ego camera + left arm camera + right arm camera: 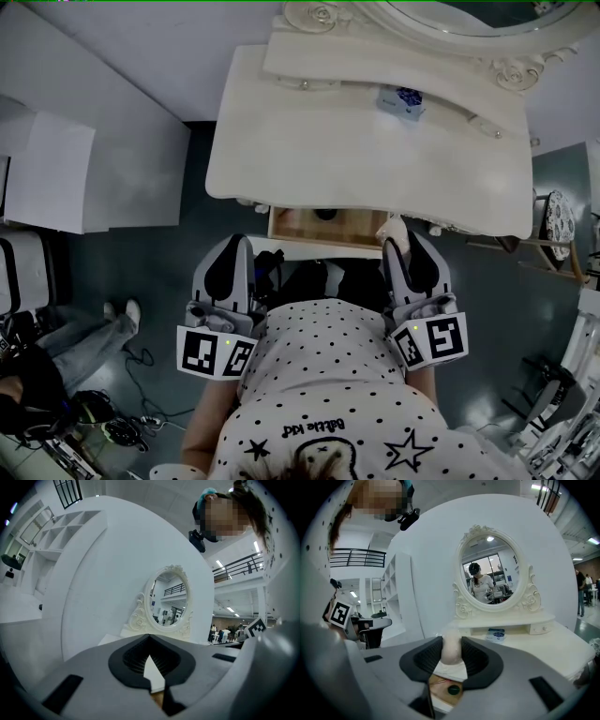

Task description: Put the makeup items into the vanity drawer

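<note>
Tube [451,645], pale, is pinched between the pads of my right hand-held gripper [451,660]. Only the right gripper view shows that grip plainly. From the head view just its pale end pokes past the jaw tips. Below the tube, through the gap in that same view, I see the open drawer [437,688], with a dark round item [453,689] on its wooden floor.

The head view alone shows both grippers side by side at the drawer's front, the drawer standing out from under the worktop [309,150] edge.

My left hand-held gripper [152,670] has its jaws slightly apart with nothing between them. A strip of worktop and wood shows through the gap.

Ahead and to the right of my right gripper, a small blue-and-white box [496,633] rests below the mirror [490,571].
</note>
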`<state>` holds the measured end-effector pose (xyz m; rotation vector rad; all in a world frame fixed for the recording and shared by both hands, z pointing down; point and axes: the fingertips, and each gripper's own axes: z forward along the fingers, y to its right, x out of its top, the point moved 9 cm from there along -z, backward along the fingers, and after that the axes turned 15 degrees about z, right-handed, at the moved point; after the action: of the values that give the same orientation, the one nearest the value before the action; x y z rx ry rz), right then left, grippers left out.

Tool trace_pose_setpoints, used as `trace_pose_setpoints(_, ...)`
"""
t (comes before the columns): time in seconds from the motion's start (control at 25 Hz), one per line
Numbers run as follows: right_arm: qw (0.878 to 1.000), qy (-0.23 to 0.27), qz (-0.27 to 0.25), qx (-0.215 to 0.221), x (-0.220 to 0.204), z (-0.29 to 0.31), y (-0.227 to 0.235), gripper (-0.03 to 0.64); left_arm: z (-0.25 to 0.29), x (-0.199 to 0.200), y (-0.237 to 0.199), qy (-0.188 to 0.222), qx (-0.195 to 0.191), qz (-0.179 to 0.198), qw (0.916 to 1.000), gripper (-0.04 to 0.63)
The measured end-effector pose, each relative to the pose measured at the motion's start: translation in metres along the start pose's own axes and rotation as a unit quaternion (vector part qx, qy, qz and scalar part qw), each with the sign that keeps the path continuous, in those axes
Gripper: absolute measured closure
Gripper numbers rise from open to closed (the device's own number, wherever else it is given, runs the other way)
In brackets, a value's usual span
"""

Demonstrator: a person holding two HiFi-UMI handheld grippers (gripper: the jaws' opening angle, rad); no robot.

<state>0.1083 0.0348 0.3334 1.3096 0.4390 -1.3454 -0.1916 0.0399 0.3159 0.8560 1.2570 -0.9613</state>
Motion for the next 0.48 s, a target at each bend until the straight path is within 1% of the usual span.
trace_pose_setpoints(0.48, 1.000, 0.004, 0.000, -0.002, -0.0006, -0.0035, 0.0000, 0.483, -0.0011, -0.0005, 0.0012, 0.002, -0.002, -0.001, 1.0000, 0.597)
